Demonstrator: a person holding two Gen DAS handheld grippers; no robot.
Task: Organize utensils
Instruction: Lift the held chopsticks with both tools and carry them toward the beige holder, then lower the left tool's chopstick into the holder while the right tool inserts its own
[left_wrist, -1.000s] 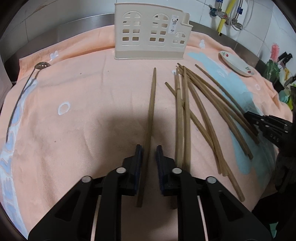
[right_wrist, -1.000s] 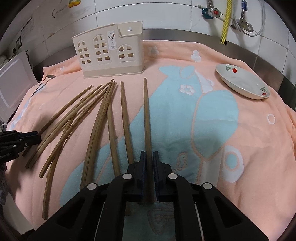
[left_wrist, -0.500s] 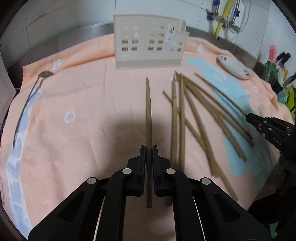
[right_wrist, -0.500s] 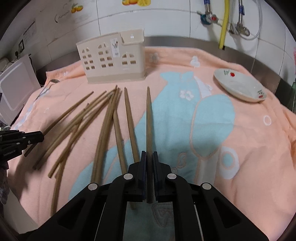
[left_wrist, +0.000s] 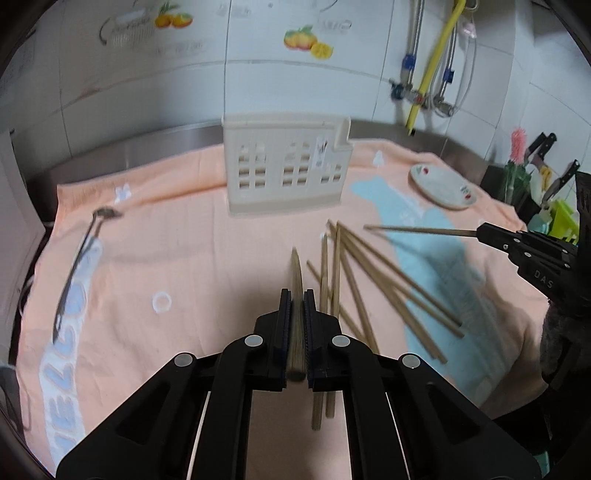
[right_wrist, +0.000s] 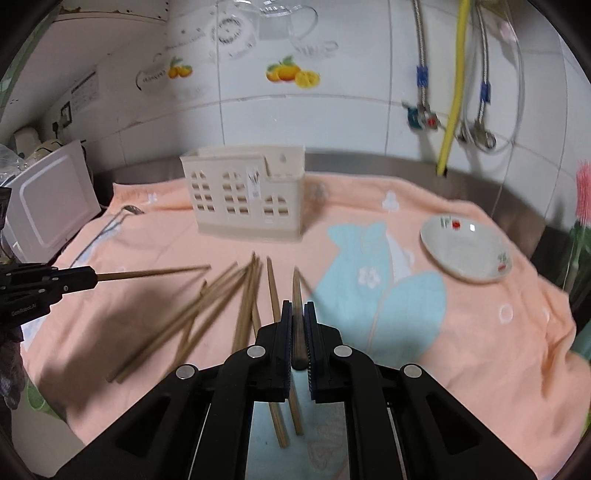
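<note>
Both tools now lifted off the desk: left tool (left_wrist: 294, 295) and right tool (right_wrist: 297, 306) each clenched on 1 brown wooden chopstick (left_wrist: 296, 269); next, the cream plastic utensil holder (left_wrist: 286, 166).

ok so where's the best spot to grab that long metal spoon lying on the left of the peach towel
Grip the long metal spoon mid-handle, from above, jaws across its width. It lies flat on the peach towel with the bowl at the far end, nothing near it; the thin handle gives parallel sides, the rounded bowl would slip. Both grippers are occupied, each shut on a chopstick.
</note>
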